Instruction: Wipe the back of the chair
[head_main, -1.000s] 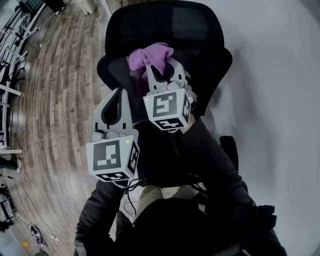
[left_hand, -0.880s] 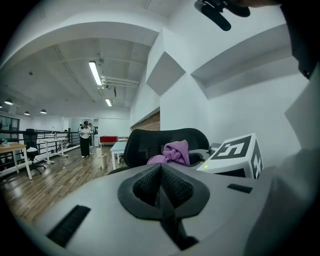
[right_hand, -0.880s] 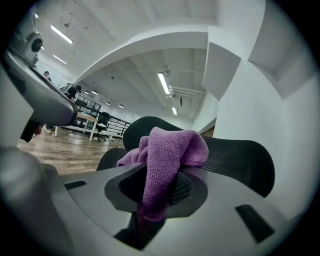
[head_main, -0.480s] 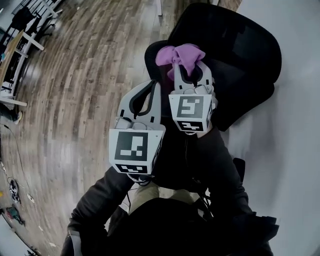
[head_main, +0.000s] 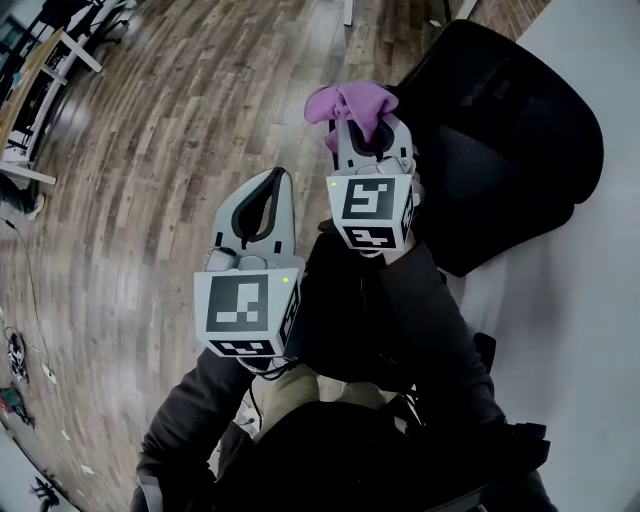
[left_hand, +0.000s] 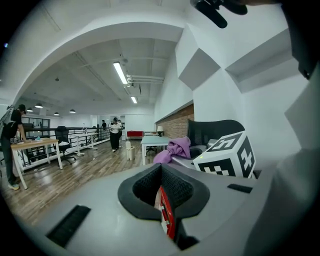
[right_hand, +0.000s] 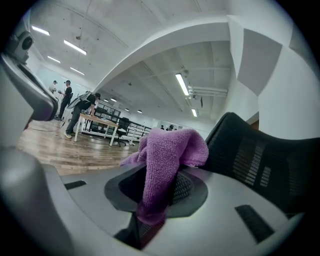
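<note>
The black mesh office chair (head_main: 510, 130) fills the upper right of the head view. My right gripper (head_main: 365, 125) is shut on a purple cloth (head_main: 350, 103), which bunches out past its tips just left of the chair's edge, over the floor. In the right gripper view the cloth (right_hand: 165, 165) hangs between the jaws of that gripper (right_hand: 160, 185), with the chair back (right_hand: 255, 160) close on the right. My left gripper (head_main: 262, 195) hangs lower left, shut and empty. The left gripper view shows the left gripper (left_hand: 162, 172), with the cloth (left_hand: 173, 149) and the chair (left_hand: 215, 131) beyond it.
Wooden floor (head_main: 150, 150) spreads to the left, and a white wall (head_main: 580, 300) stands right of the chair. Desks (head_main: 40, 70) sit at the far left. A white table (left_hand: 155, 142) and several people (left_hand: 115, 131) stand far off in the office.
The head view swung left, so the chair now sits at the right. The right gripper with the cloth went from over the chair back to beside its left edge. The left gripper stayed shut.
</note>
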